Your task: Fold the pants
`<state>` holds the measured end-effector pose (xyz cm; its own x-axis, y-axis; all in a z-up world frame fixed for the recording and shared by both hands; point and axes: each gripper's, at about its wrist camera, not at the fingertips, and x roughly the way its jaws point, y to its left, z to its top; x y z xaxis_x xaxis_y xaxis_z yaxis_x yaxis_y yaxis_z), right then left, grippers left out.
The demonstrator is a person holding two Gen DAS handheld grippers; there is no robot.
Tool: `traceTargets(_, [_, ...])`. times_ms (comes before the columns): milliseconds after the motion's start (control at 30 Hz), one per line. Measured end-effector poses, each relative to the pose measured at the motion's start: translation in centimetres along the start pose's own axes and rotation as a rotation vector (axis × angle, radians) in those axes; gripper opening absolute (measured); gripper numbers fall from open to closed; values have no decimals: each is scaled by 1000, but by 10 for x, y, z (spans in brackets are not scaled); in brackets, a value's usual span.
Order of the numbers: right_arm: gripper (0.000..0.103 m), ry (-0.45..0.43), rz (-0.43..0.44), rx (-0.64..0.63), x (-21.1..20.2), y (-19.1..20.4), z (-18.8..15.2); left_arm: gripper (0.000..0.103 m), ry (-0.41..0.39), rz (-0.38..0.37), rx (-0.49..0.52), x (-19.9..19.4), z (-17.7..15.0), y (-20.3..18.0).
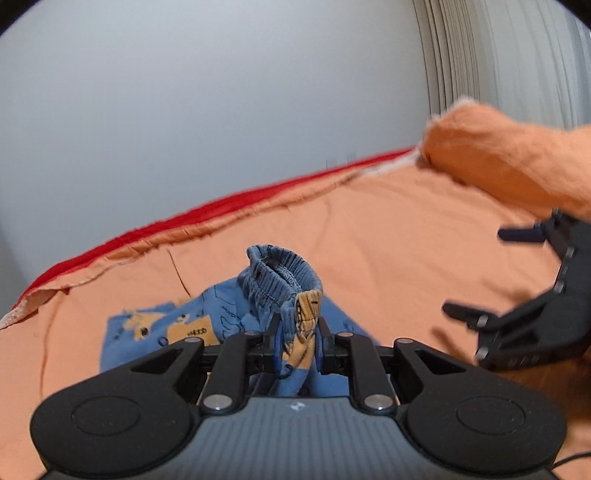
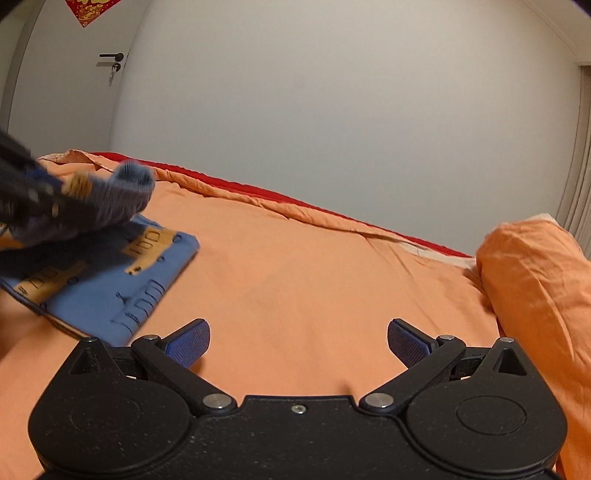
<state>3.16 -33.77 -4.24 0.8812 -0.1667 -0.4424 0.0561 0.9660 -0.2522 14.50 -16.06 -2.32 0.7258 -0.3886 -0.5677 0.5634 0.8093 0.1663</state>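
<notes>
Pinching a gathered bunch of fabric between its two black fingers, the left gripper (image 1: 297, 345) is clenched on the small blue cotton pants printed with orange-tan patches (image 1: 192, 328), with the ribbed elastic waistband (image 1: 284, 275) standing up in a loop just above the fingertips at the centre of the left wrist view. The rest of the garment lies flat on the orange bedsheet (image 1: 388, 236), spreading toward the lower left of that frame. In the right wrist view the same pants occupy the left edge, the lifted waistband blurred at upper left and the flat part reaching down toward the lower left corner, its long axis running roughly from lower left to upper right. The right gripper (image 2: 297, 345) hangs released, its blue-padded fingers (image 2: 188, 343) wide apart over bare sheet, beside the near edge of the cloth but not touching it; it appears at the right edge of the left wrist view. So the pants lie to the right gripper's left, and the left hand is the one in contact. A rumpled orange pillow (image 2: 535, 288) sits at the right. The prints carry drawn marks resembling letters, too blurred to read; a red paper hanging with gold pattern (image 2: 88, 9) at upper left is likewise illegible.
</notes>
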Motion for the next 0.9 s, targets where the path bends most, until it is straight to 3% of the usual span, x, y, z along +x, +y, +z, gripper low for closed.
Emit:
traceTargets(100, [102, 8, 13, 26, 2, -8, -3, 27, 40, -12, -10, 10, -8, -7])
traceTargets(167, [102, 15, 45, 46, 5, -15, -3, 54, 28, -26, -30, 4, -12, -4])
traceTargets(233, [102, 22, 93, 56, 10, -18, 1, 64, 13, -14, -38, -5, -15, 0])
traceTargets(367, [102, 27, 184, 54, 17, -18, 12, 64, 28, 1, -20, -12, -21, 0])
traceTargets(533, [102, 41, 388, 135, 37, -12, 43, 57, 50, 1, 7, -15, -27, -2])
traceTargets(633, [102, 42, 503, 218, 55, -9, 66, 45, 55, -6, 16, -16, -26, -3])
traceTargets(733, [89, 88, 632, 316, 78, -5, 79, 33, 67, -3, 40, -15, -26, -5])
traceTargets(833, [76, 137, 684, 367, 95, 2, 81, 28, 75, -3, 31, -13, -27, -5])
traceTargets(900, [51, 161, 684, 373, 100, 6, 78, 22, 79, 1, 24, -12, -29, -3])
